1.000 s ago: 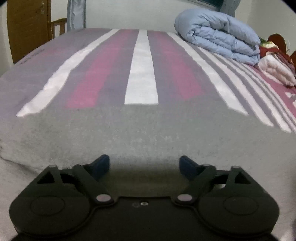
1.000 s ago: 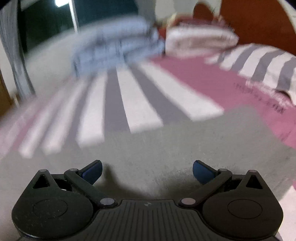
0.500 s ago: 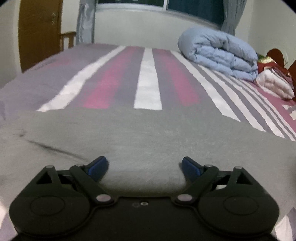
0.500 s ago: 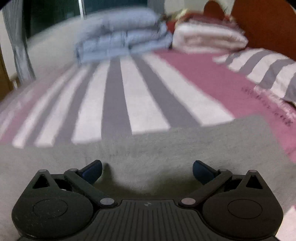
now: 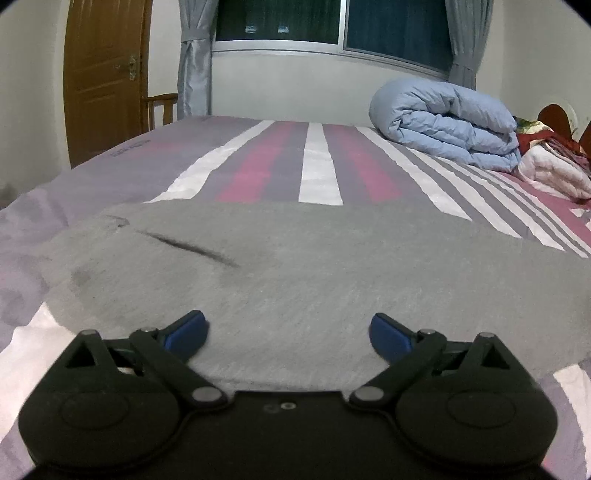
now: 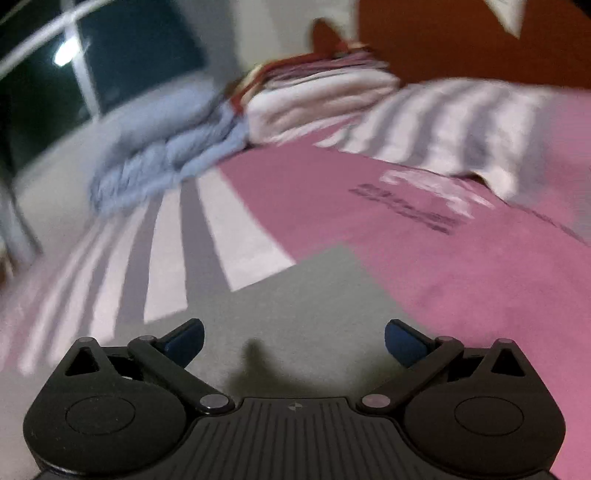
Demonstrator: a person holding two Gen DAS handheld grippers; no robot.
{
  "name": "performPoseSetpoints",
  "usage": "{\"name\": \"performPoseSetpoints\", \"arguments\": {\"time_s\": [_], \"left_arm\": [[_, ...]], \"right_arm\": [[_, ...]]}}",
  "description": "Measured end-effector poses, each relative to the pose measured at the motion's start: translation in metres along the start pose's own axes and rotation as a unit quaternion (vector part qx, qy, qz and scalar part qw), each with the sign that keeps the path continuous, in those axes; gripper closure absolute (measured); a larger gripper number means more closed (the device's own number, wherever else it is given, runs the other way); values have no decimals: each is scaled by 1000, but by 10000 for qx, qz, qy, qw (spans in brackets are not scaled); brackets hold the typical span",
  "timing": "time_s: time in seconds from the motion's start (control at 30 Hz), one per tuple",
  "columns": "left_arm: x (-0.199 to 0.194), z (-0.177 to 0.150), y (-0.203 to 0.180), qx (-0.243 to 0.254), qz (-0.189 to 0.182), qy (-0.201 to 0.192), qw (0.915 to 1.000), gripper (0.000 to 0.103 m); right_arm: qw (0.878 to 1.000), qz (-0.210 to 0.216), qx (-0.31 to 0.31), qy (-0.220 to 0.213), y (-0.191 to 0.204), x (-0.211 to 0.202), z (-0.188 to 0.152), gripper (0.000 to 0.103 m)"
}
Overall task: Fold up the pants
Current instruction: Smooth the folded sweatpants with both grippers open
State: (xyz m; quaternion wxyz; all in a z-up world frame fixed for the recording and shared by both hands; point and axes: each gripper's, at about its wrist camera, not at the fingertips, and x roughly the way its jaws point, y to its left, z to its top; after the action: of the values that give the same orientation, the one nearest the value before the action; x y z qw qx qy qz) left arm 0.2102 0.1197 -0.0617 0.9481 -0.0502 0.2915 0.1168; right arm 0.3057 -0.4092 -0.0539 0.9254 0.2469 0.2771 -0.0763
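Note:
The grey pants (image 5: 295, 266) lie flat across the striped bed, with a dark pocket slit at the left. My left gripper (image 5: 287, 332) is open and empty, low over the near edge of the pants. In the right wrist view the grey pants (image 6: 295, 317) end in a corner on the pink sheet. My right gripper (image 6: 293, 339) is open and empty, just above the fabric; this view is blurred.
A rolled blue duvet (image 5: 443, 122) and folded pink-white bedding (image 5: 554, 173) lie at the far right of the bed. A striped pillow (image 6: 461, 122) and wooden headboard (image 6: 480, 37) show in the right wrist view. A wooden door (image 5: 107, 77) and window (image 5: 332, 22) stand behind.
Both grippers stay open. The left gripper has pulled back and tilted up, showing more of the pants and room. The right gripper has swung right toward the pants' corner and the pillow.

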Motion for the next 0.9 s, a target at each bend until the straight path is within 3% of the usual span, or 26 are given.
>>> {"name": "performPoseSetpoints", "arguments": {"time_s": [0.13, 0.27, 0.47, 0.6, 0.67, 0.9], "left_arm": [[-5, -7, 2, 104, -1, -66, 9999, 12], [-5, -13, 5, 12, -53, -154, 9999, 11], [-2, -15, 3, 17, -21, -186, 9998, 9], [-2, -16, 4, 17, -23, -206, 9998, 9], [-3, -17, 3, 21, -17, -208, 9998, 9], [-12, -12, 10, -221, 240, -370, 9988, 9]], "right_arm": [[9934, 150, 1107, -264, -44, -31, -12, 0], [9704, 527, 2351, -158, -85, -38, -23, 0], [9577, 918, 2711, -301, -88, -46, -20, 0], [9571, 1100, 2623, -549, -78, -50, -19, 16], [9582, 1143, 2592, -402, -75, -44, -17, 19], [9610, 954, 2593, -131, -76, -25, -19, 47]]}}
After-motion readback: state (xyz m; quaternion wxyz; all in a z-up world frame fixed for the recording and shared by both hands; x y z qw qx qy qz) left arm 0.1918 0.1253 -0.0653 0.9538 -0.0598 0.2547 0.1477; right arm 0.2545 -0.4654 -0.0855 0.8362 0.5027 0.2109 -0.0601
